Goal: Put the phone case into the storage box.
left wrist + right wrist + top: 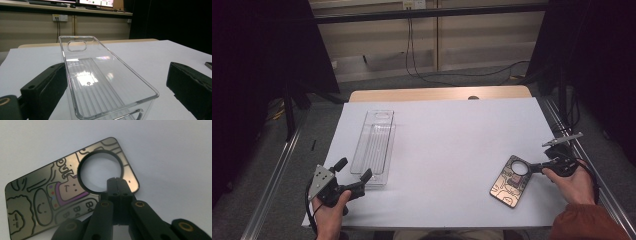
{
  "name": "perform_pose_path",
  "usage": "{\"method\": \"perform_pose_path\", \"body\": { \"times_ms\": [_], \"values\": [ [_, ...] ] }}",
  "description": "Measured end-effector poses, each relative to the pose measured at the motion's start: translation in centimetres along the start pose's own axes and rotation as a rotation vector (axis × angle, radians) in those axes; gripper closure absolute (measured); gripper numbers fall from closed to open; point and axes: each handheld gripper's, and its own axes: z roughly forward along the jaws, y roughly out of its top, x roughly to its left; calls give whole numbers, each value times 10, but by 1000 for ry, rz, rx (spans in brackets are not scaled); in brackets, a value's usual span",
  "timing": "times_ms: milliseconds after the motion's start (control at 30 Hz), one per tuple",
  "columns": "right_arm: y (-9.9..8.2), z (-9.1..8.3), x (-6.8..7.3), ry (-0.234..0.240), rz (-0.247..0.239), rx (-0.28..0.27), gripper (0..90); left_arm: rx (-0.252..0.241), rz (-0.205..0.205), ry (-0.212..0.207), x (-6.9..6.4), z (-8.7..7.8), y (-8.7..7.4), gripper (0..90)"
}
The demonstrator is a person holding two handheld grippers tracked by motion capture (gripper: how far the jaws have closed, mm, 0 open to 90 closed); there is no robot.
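White sheeting covers the table [452, 135]; dark curtains flank it. At lower right of the high view, the right gripper [539, 168] has its jaws closed together on the ring rim of a flat illustrated card [511, 182], which lies on the sheet. At lower left, the left gripper [354, 176] stands with jaws apart around the near end of an empty clear bin [374, 147]. Judged progress: card gripped, transfer to the bin outstanding.
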Motion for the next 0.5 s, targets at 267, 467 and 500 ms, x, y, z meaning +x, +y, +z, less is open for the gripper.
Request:
{"method": "perform_pose_path", "body": {
  "times_ms": [267, 467, 500],
  "values": [
    [-8, 6, -8, -40, 21, 36, 900, 0, 0, 4, 0, 0, 0, 34],
    [-8, 8, -11, -39, 42, 20, 900, 5, -1, 6, 0, 0, 0, 34],
    [-8, 8, -11, -40, 41, 16, 900, 1, 1, 4, 0, 0, 0, 35]
  ]
}}
